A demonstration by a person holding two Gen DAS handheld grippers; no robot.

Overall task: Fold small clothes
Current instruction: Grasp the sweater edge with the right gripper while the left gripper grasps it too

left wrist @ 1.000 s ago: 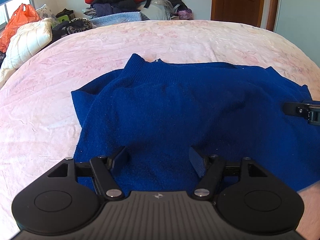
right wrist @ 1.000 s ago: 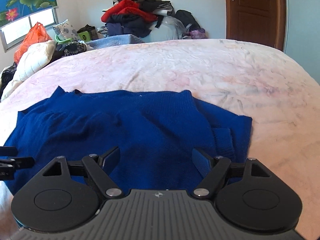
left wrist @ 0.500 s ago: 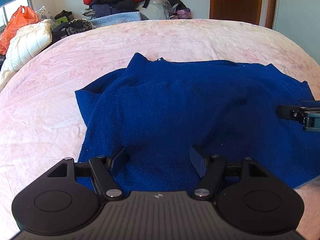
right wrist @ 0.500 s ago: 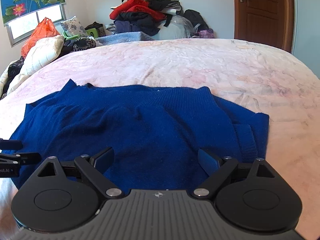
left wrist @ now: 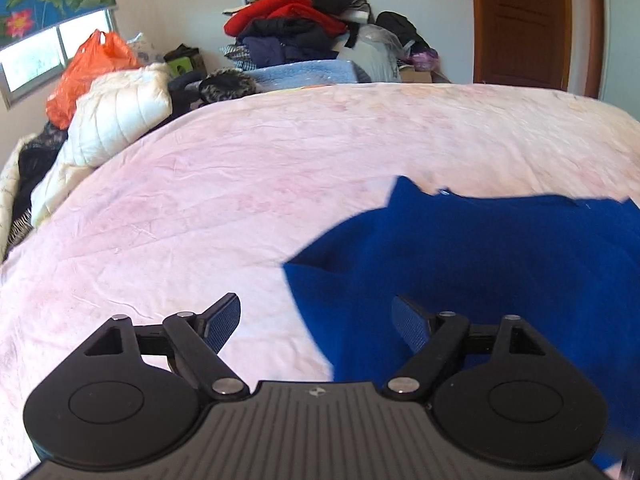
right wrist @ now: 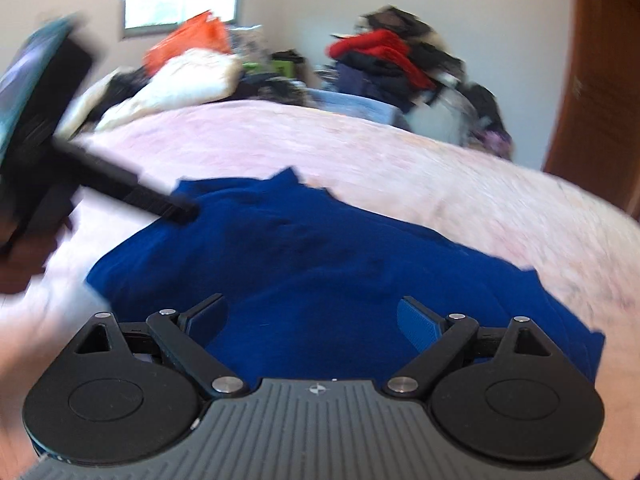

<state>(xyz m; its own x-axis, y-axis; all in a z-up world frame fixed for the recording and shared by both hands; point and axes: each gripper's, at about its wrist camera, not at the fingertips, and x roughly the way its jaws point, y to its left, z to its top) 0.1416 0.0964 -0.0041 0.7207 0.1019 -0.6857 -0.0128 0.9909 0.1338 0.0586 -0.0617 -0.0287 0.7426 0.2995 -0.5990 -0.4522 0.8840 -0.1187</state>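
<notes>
Sweater: a dark blue sweater (right wrist: 320, 256) lies flat and somewhat rumpled on the pink bedspread (left wrist: 248, 184), collar on its far edge.
Left gripper: the left gripper (left wrist: 316, 316) has its jaws spread and opening; its right finger hangs over the sweater's left edge, its left finger over bare bedspread. Nothing is pinched between the pads.
Right gripper: the right gripper (right wrist: 312, 316) is over the near part of the sweater, jaws wide and opening, the pads clear of the cloth. Its view is blurred.
Orange bag: an orange plastic bag (left wrist: 90, 74) sits beyond the sweater, at the far left edge of the bed; its contents are hidden.
White quilt: a padded white quilt (left wrist: 120, 116) is just beside the bag.
Clothes pile: a heap of red and dark clothes (left wrist: 296, 28) rises behind the bed, well apart from the sweater.
</notes>
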